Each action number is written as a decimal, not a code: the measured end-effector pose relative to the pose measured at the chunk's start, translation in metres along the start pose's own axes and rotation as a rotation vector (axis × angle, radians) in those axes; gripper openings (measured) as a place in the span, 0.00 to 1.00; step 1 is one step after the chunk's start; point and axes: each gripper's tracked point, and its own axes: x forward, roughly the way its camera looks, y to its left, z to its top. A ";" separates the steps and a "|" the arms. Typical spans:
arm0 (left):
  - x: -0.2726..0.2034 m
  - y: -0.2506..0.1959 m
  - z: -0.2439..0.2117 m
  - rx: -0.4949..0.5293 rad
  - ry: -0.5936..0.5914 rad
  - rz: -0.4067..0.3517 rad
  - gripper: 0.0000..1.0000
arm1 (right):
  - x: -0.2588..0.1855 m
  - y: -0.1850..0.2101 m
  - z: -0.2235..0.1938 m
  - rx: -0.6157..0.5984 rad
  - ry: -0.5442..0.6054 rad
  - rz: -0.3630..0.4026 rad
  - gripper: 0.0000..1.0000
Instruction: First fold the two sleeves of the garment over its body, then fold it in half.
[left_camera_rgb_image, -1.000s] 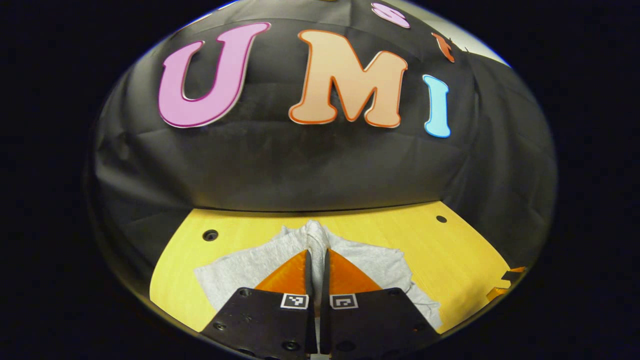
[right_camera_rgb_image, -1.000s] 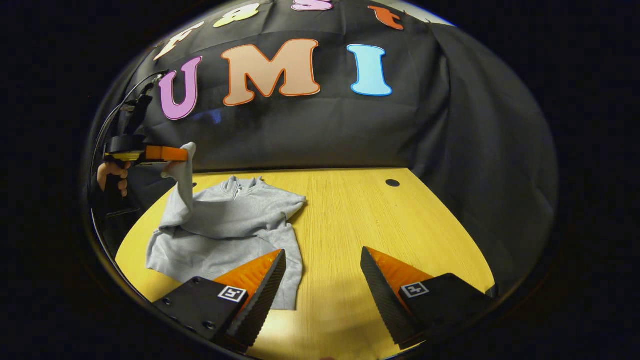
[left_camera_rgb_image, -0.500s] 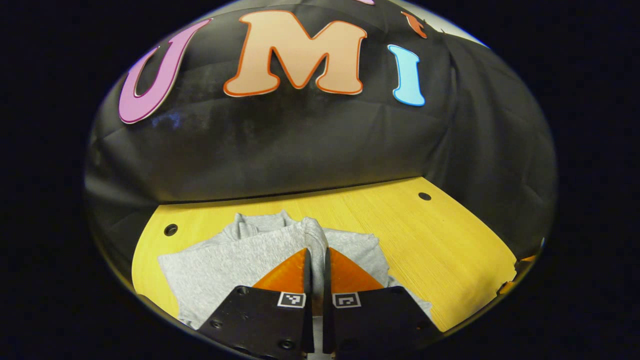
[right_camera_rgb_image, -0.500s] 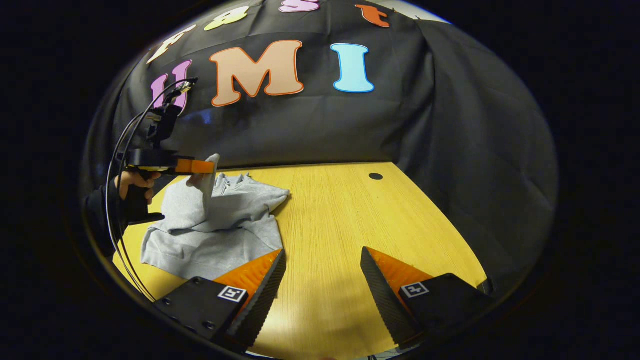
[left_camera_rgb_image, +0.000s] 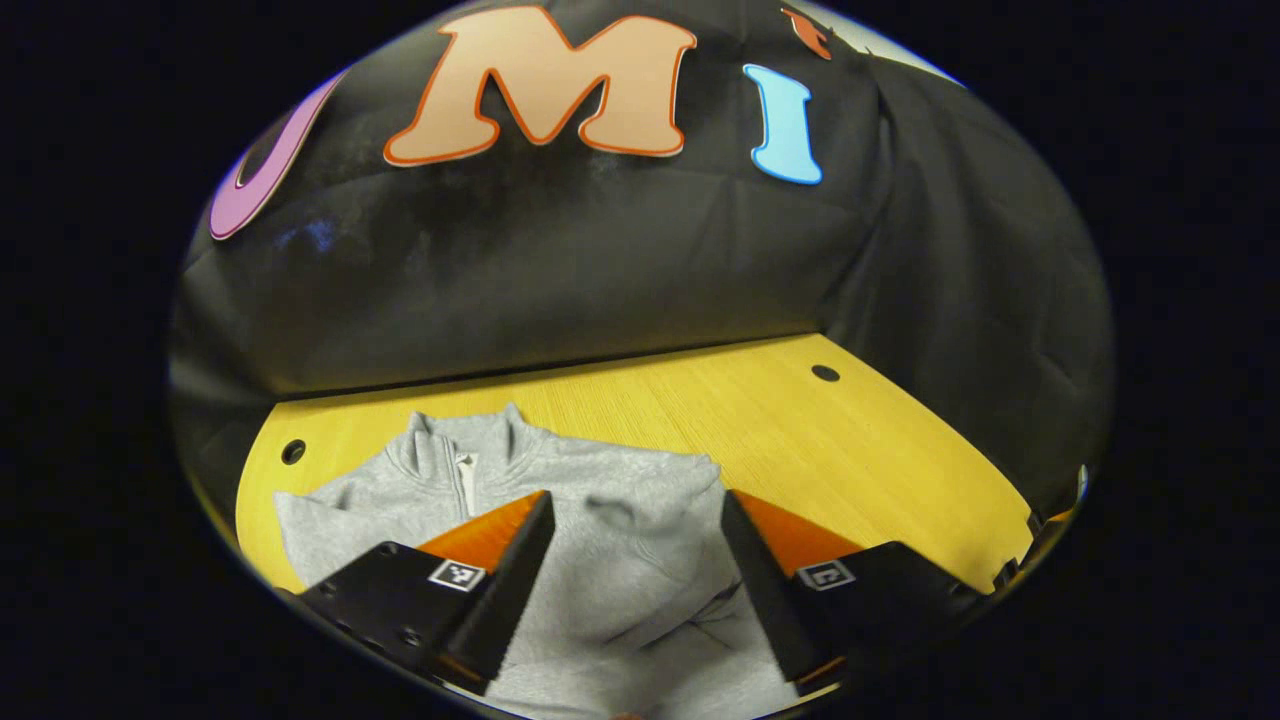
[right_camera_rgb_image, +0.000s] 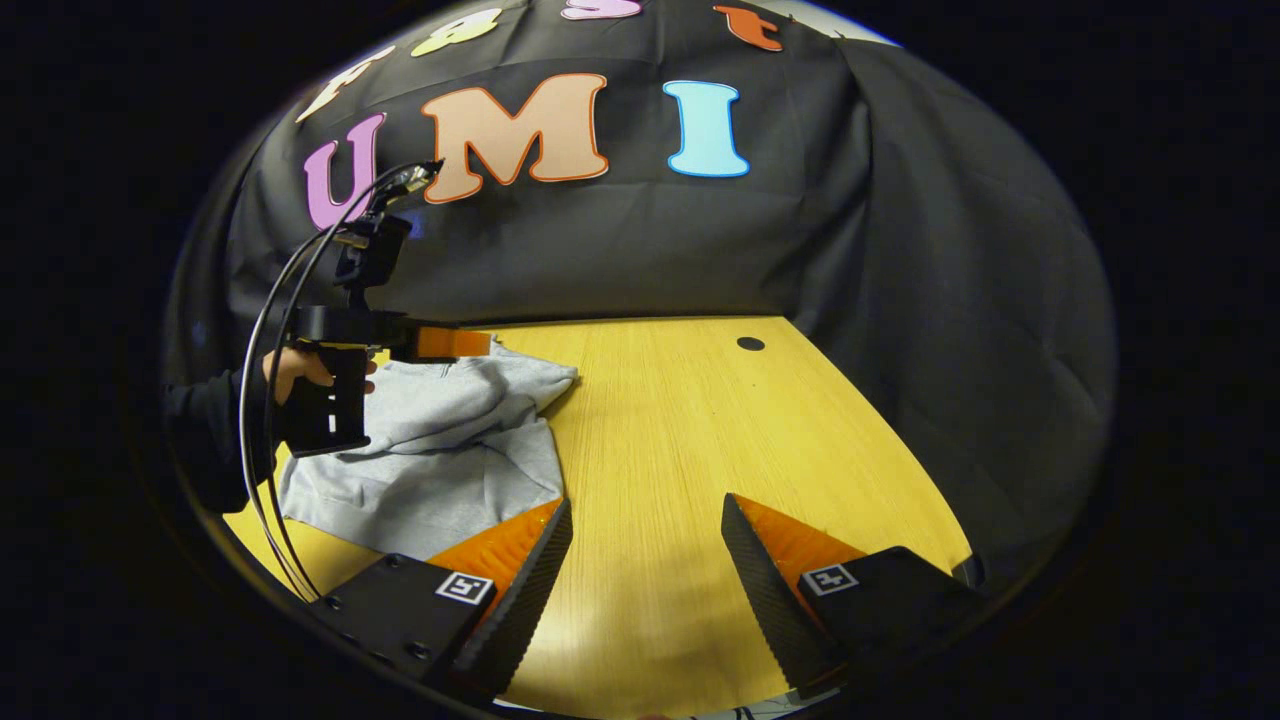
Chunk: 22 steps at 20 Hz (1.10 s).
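Note:
A grey zip-neck sweatshirt (left_camera_rgb_image: 600, 540) lies on the yellow wooden table (left_camera_rgb_image: 800, 440), collar toward the back wall, with a sleeve laid across its body. My left gripper (left_camera_rgb_image: 635, 520) hovers open just above the garment's chest, nothing between its fingers. In the right gripper view the same sweatshirt (right_camera_rgb_image: 440, 450) lies at the left of the table (right_camera_rgb_image: 700, 440), and the left gripper (right_camera_rgb_image: 470, 343) held by a hand (right_camera_rgb_image: 295, 368) hangs over it. My right gripper (right_camera_rgb_image: 645, 530) stands open over bare table to the right of the garment's hem.
Black cloth walls close the table at the back and right. Small round holes (left_camera_rgb_image: 825, 373) (left_camera_rgb_image: 293, 451) sit in the tabletop near the back corners. A black cable (right_camera_rgb_image: 270, 400) loops from the left gripper's handle. Bare wood stretches right of the garment.
My left gripper carried the sleeve rightward over the body, lowered it and opened, so the sleeve now lies on the sweatshirt. My right gripper stayed open and nearly still.

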 end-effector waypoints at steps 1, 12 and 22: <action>-0.007 0.007 0.003 0.002 -0.015 0.011 0.96 | 0.002 0.003 -0.001 -0.006 0.000 0.011 0.96; -0.120 0.114 -0.012 -0.072 -0.069 0.191 0.98 | 0.046 0.089 0.004 -0.024 0.023 0.158 0.92; -0.209 0.200 -0.123 -0.145 0.082 0.381 0.98 | 0.071 0.103 -0.027 -0.129 0.092 0.132 0.96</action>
